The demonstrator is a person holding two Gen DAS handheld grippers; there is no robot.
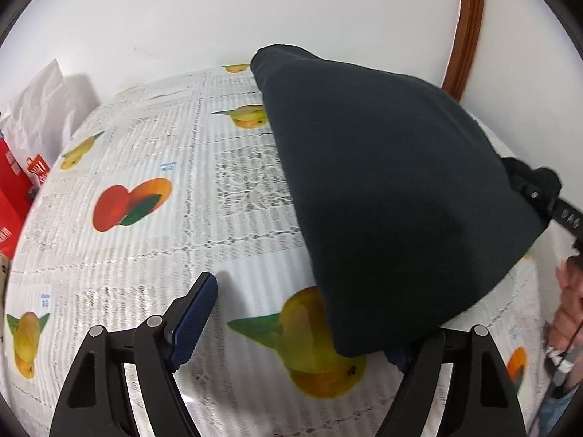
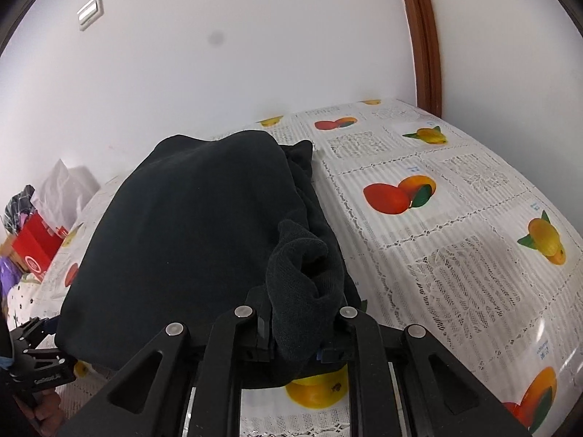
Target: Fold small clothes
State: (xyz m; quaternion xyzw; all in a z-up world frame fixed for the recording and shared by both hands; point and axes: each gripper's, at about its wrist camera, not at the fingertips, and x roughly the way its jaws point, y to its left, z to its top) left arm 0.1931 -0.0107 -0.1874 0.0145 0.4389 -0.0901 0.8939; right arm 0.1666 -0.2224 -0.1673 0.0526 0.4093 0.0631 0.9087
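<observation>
the dark knit garment (image 2: pixel 189 225) fills the centre of the right wrist view, draped soft and limp over the fruit-print tablecloth (image 2: pixel 455 218). the right gripper (image 2: pixel 297 331) is clamped on a bunched edge; the left gripper (image 1: pixel 291 331) stands apart, holding nothing. it likely sags and is best pinched at hems.

- Left wrist view looks steeply down along its fingers, close above the tablecloth (image 1: pixel 145 255), toward the white wall (image 1: pixel 255 11).
- Right wrist view faces likewise; both share the dark garment (image 2: pixel 189 225) there.
</observation>
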